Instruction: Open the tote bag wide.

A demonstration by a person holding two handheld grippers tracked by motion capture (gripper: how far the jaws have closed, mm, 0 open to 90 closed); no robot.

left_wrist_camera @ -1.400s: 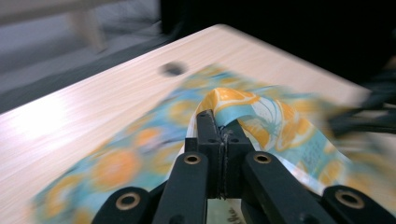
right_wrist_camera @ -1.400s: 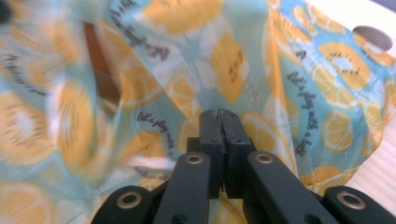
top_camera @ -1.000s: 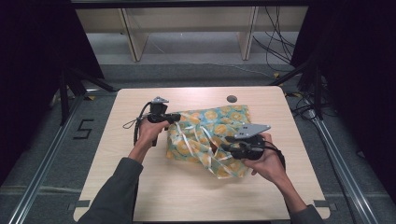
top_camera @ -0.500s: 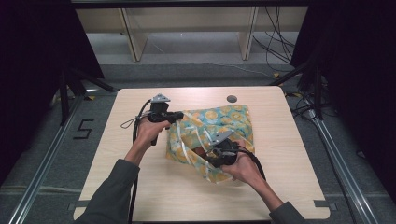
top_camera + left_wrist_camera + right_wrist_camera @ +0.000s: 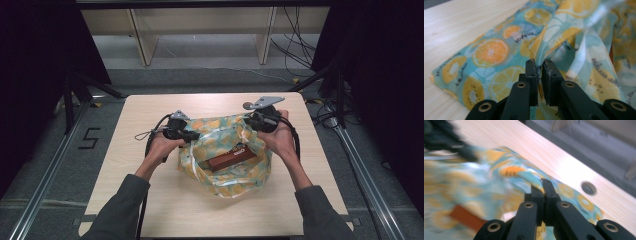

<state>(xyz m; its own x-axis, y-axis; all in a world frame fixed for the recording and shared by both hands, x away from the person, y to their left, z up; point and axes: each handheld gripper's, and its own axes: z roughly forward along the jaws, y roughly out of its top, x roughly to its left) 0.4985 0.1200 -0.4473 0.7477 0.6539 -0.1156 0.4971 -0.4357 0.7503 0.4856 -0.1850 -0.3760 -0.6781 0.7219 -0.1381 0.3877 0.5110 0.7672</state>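
While I hold the fruit-print plastic bag (image 5: 227, 155) spread at the middle of the pale wooden worktop (image 5: 130, 130), my left tool (image 5: 196, 136) is clamped on its left rim, its jaws just easing, and my right tool (image 5: 254, 120) has just closed on the upper right rim. A brown box (image 5: 231, 157) lies inside. Grey floor, metal rails (image 5: 45, 185) and a light shelf unit (image 5: 200, 30) surround the worktop; a dark round hole (image 5: 588, 188) sits near its far edge.

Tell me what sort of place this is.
Probably a lab recording station, not a home: a bare wooden table fenced by metal rails, loose cables on the floor behind, and dark curtains either side.
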